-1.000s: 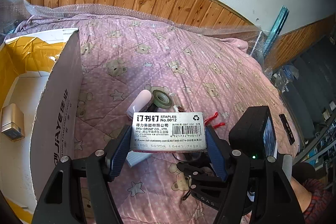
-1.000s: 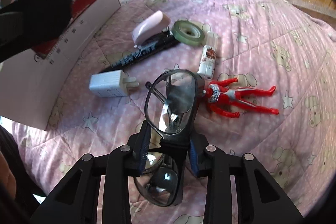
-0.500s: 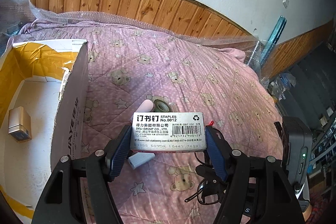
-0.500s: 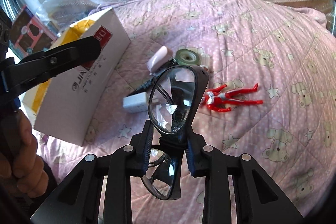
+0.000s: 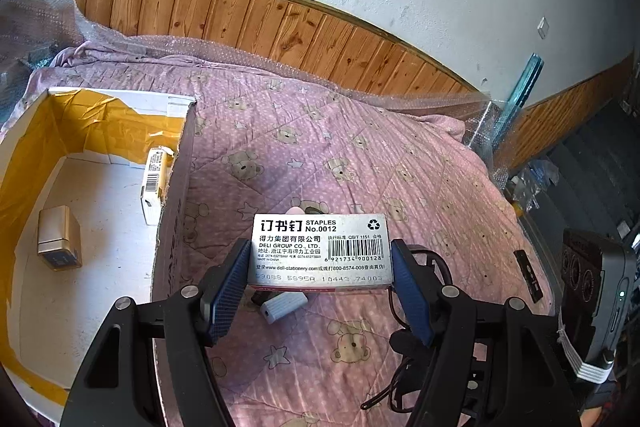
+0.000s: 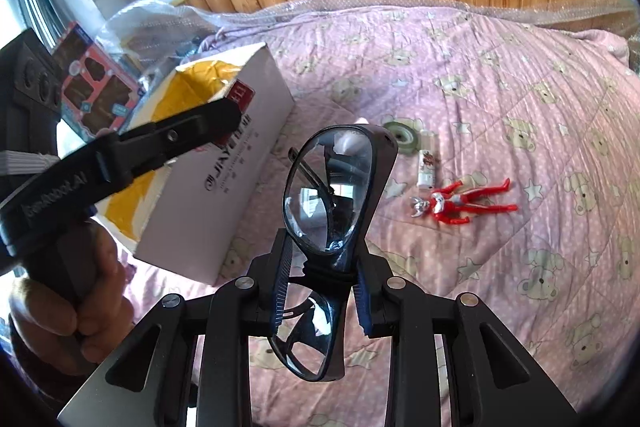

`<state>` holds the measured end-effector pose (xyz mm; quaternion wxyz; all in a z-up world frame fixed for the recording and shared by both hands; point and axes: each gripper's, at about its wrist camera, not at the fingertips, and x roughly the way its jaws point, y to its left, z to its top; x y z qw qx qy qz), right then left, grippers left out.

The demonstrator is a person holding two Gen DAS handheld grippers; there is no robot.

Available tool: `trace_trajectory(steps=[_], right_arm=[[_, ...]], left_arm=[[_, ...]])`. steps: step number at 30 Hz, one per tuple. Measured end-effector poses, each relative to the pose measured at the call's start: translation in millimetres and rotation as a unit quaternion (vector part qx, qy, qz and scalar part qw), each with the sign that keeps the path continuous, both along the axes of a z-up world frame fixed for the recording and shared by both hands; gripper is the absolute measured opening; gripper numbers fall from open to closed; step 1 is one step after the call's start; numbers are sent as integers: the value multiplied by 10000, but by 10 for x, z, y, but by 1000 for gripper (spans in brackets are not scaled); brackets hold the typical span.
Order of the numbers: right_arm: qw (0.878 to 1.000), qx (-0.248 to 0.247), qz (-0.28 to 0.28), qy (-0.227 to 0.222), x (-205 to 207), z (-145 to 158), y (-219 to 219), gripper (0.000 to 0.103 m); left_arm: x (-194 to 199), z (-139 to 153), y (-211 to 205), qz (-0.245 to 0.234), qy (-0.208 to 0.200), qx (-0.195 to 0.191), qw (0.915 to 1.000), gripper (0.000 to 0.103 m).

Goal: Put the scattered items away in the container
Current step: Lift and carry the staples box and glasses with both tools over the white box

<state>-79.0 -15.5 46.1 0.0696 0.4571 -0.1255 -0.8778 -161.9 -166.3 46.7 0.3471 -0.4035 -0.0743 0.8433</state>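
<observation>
Left tool (image 5: 320,285) is clamping staples (image 5: 320,251), right tool (image 6: 320,291) is gripping glasses (image 6: 332,195); two packs are lying in the box (image 5: 176,195), toy (image 6: 460,203) and tape (image 6: 402,137) are waiting on the bed (image 6: 520,107).

The cardboard box (image 6: 224,183) sits on the bed (image 6: 520,107), left of the toy figure (image 6: 460,205); a small box (image 5: 59,243) lies inside it.

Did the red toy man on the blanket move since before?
No. The red toy figure lies by the same small white tube and bear print on the pink blanket. Only the camera pulled back.
</observation>
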Motion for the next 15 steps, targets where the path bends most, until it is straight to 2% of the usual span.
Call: trace_trajectory(steps=[7, 15], right_arm=[[9994, 40, 144, 304, 44, 302, -237, 29], [9986, 98, 272, 444, 71, 486, -482, 29]], left_arm=[[10, 70, -226, 146, 57, 165, 9997, 69], [-23, 94, -546, 377, 44, 319, 9988, 69]])
